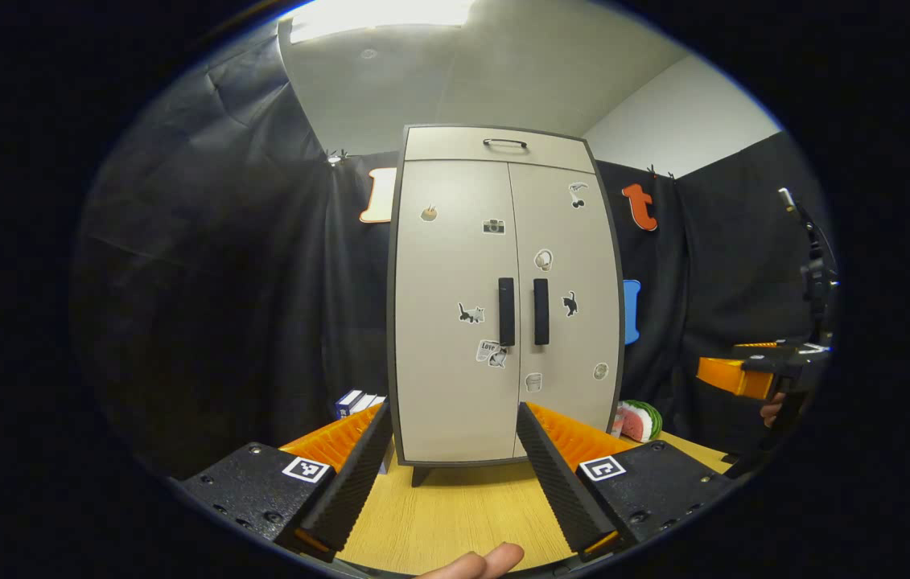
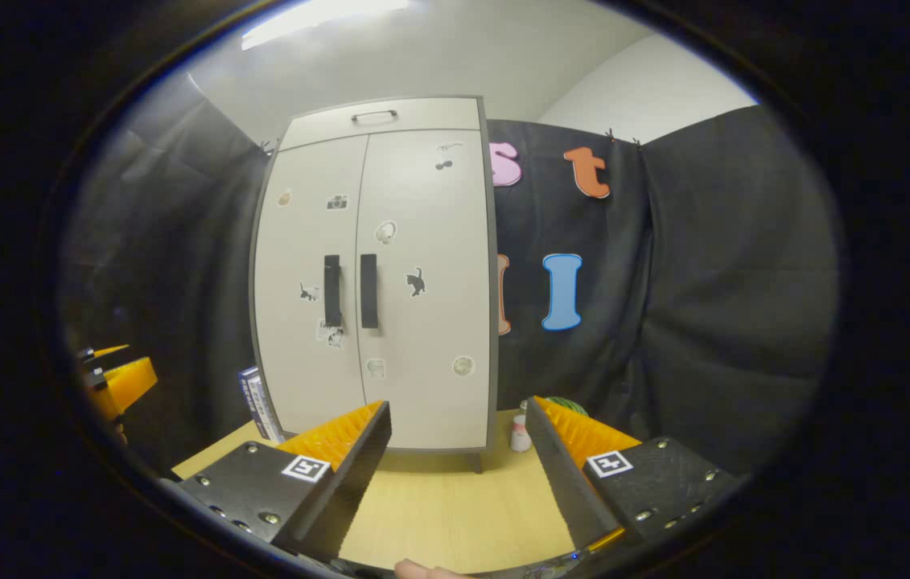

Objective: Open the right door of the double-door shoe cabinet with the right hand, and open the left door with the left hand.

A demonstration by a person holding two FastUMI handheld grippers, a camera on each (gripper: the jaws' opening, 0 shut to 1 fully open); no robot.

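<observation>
A beige double-door shoe cabinet (image 1: 503, 297) (image 2: 378, 281) stands on a wooden table, both doors closed. Each door carries a dark vertical handle at the centre seam: left handle (image 1: 506, 311) (image 2: 331, 290), right handle (image 1: 541, 311) (image 2: 368, 290). A drawer with a small handle (image 1: 504, 143) tops it. My left gripper (image 1: 451, 426) is open, well short of the cabinet and facing its doors. My right gripper (image 2: 459, 422) is open too, aimed at the cabinet's lower right part. In the left gripper view the right gripper (image 1: 732, 376) shows farther off at right, held by a hand.
The wooden table (image 1: 463, 507) (image 2: 455, 498) stretches in front of the cabinet. A blue and white box (image 1: 354, 400) (image 2: 252, 398) stands left of the cabinet. A watermelon-like thing (image 1: 638, 420) and a small bottle (image 2: 519, 434) sit at its right.
</observation>
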